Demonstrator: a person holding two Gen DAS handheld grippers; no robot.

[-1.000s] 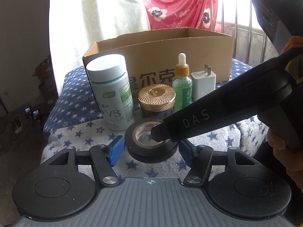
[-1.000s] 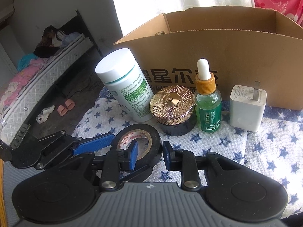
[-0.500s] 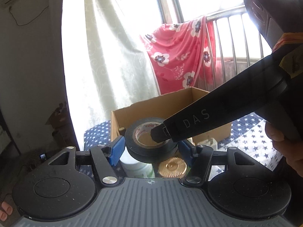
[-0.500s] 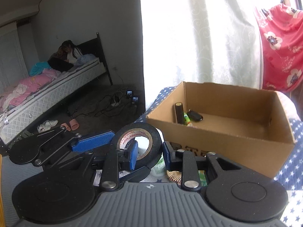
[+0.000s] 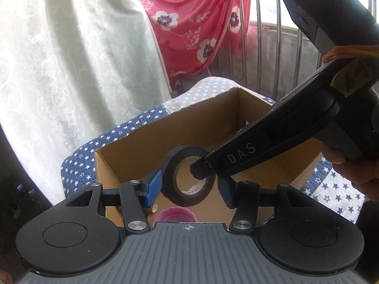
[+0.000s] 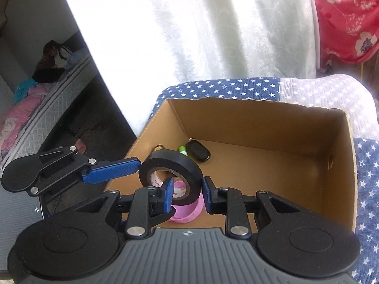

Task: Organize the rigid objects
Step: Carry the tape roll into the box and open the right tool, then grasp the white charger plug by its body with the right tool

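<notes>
The roll of black tape (image 6: 171, 177) hangs in the air over the open cardboard box (image 6: 260, 123), which sits on a star-printed cloth (image 6: 218, 87); the roll stands tilted on its edge, its hole facing back toward the right wrist camera and slightly to 10 o'clock, so the axis through its core runs roughly along the line of view and a little upward; the right gripper (image 6: 186, 195) pinches the ring's wall, one blue pad inside the hole and the other finger against the outer rim at 3 o'clock; the left gripper (image 5: 189, 187) brackets the same roll, its jaws having just been closing, with the blue pad at 9 o'clock just touching the tape's outer face, while contact on the far side is hidden by the right gripper's body, so I cannot tell whether it squeezes; below the roll, on the box floor at 6 o'clock, lies a pink lid-like disc (image 6: 187, 213); toward 12 o'clock rest a black key fob (image 6: 197, 152) and a small green item (image 6: 182, 149); a pale curtain (image 6: 189, 35) and red floral fabric (image 5: 189, 23) hang behind.
</notes>
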